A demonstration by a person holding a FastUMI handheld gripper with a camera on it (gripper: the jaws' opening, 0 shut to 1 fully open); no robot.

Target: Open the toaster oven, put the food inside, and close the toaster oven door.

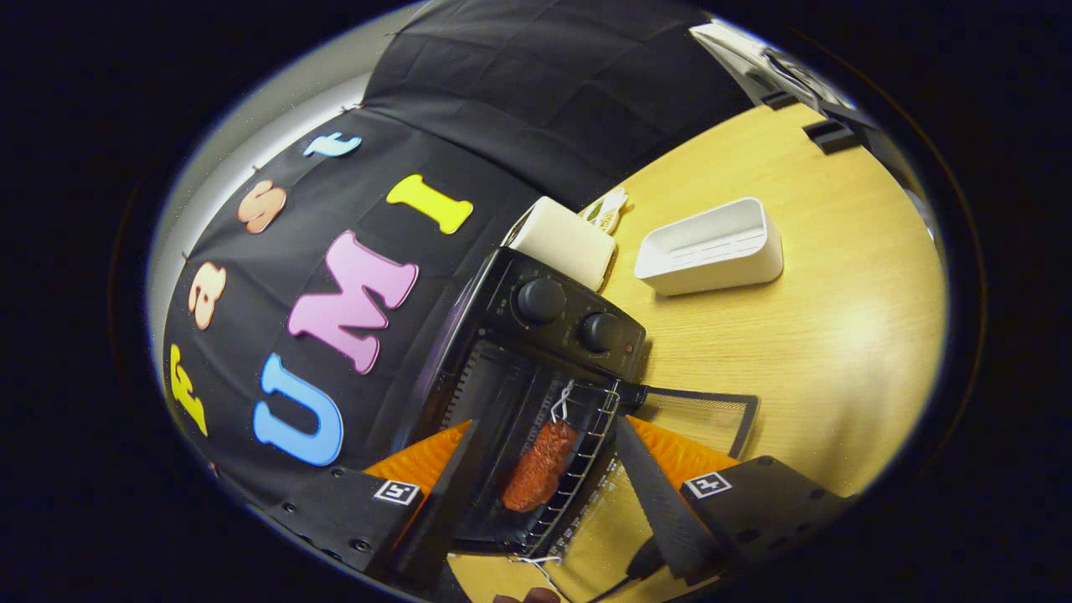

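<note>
The black toaster oven (536, 335) with two knobs stands on the wooden table (837, 335), tilted in this rolled view. Its door (703, 419) is swung fully open and lies flat beside my right finger. A reddish-brown piece of food (540, 469) rests on the wire rack (586, 461) at the mouth of the oven. My gripper (546, 423) is open, its fingers spread wide on either side of the rack, with the food in the gap between them. Neither finger touches the food.
Behind the oven stands a white box (561, 243) with a small packet (607, 209) next to it. A white plastic tray (712, 247) lies further out on the table. The black cloth wall hangs close behind the oven.
</note>
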